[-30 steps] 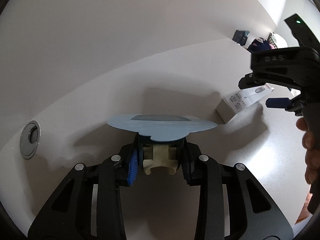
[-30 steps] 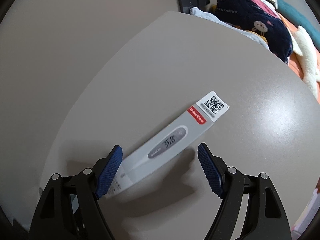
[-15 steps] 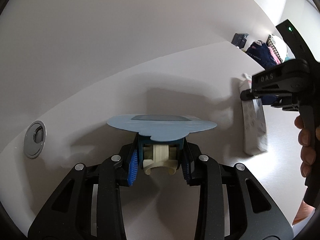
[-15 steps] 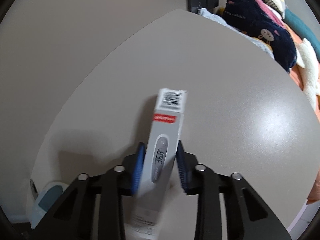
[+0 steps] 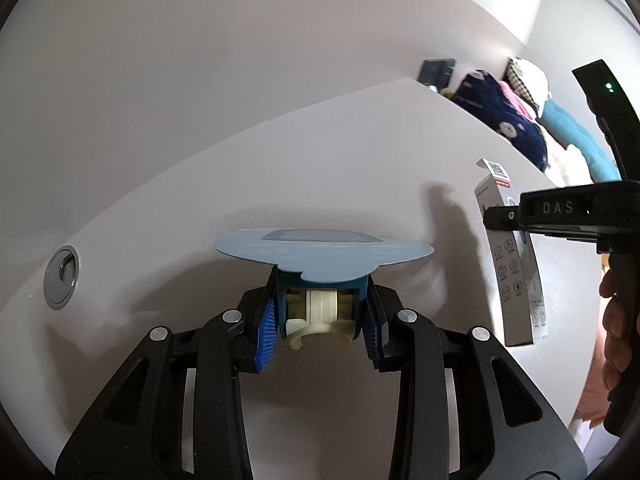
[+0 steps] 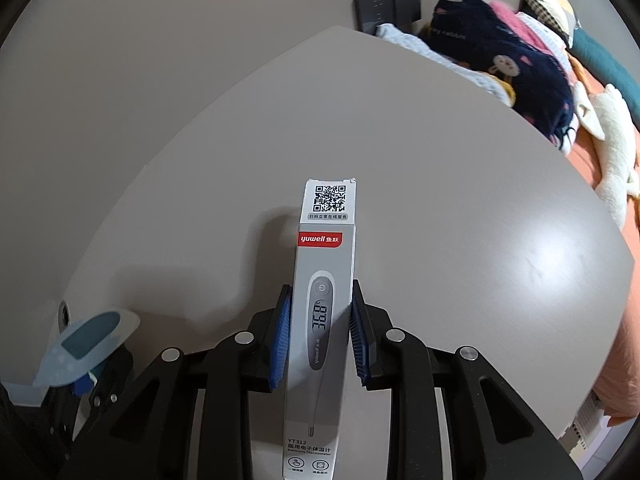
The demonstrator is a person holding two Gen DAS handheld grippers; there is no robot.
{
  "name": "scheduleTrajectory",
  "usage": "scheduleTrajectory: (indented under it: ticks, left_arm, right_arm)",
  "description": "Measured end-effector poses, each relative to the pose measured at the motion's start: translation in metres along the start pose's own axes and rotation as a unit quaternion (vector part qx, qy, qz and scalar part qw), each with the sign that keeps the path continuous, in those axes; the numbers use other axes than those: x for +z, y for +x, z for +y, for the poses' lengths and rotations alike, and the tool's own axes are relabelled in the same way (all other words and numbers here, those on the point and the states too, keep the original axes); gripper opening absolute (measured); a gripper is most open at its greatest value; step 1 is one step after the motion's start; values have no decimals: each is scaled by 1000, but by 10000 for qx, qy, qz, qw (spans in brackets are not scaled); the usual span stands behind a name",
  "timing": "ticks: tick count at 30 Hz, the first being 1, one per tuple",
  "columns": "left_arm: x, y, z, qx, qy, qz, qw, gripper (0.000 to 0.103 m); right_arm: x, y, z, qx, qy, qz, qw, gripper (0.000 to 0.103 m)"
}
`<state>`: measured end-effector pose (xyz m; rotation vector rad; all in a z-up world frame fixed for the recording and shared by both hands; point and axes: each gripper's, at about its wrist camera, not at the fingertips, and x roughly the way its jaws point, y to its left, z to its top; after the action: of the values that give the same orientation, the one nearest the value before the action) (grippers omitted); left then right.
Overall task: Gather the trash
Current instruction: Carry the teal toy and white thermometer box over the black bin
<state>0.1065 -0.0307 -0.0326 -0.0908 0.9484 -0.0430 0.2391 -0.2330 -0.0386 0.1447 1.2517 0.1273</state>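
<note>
Now right gripper (image 6: 318,330) jaws pinching thermometer box (image 6: 322,292), left gripper (image 5: 320,322) jaws pinching blue pkg (image 5: 322,254).

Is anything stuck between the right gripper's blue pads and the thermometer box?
No. The right gripper has its blue pads pressed straight against the sides of the thermometer box, with nothing visible between them. The box hangs clear above the table.

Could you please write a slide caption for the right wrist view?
Right gripper shut on a thermometer box above the table, with bedding beyond.
</note>
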Motion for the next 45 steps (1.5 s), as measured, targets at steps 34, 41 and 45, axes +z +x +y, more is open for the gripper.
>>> scheduleTrajectory:
  ticks: [34, 41, 45]
  left_arm:
    - [-39, -45, -149, -785, 1213, -13, 9895, 35]
    - [-47, -54, -177, -958, 1543, 2, 9834, 35]
    - [-53, -60, -191, -1064, 1698, 15, 9797, 35]
  right_arm:
    - [-116, -105, -120, 95, 441, -444, 9980, 29]
    - [-140, -124, -146, 59, 634, -557, 9964, 29]
    - [-153, -133, -159, -1, 740, -600, 9954, 29]
